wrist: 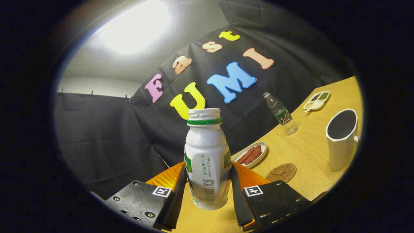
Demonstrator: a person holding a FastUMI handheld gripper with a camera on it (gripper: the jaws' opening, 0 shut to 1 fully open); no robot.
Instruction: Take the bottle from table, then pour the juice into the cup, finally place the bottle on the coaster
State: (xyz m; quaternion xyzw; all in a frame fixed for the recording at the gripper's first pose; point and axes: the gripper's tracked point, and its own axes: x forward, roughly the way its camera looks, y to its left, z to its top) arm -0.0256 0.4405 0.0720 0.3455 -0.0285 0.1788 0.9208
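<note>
Your gripper (208, 186) is clamped on the bottle (207, 161): both fingers press against its lower body, one on each side, and the bottle stands between them, pointing toward twelve o'clock from the fingers. It is a white bottle with a green ring at the neck and no cap on its mouth. Its base appears lifted off the table (307, 152), though you cannot tell that for certain from this angle. The whole scene sits tilted, with the wooden table sloping up toward two o'clock.

The coaster (281, 172), a round brown disc with an embossed mark, lies flat on the table at about three o'clock of the bottle's base, just beyond the right finger. At about two o'clock from the bottle, near the coaster, there is a small oval dish (251, 154) with reddish-brown slices on it. The cup (342, 139), white with a dark inside and a handle on its far side, stands well apart from the bottle at about three o'clock, past the coaster. A clear plastic water bottle (280, 113) with a green label stands farther back at about two o'clock, near the cloth wall. Beyond it, at the table's far end, rests a divided white tray (317, 101) with small portions in its compartments.
</note>
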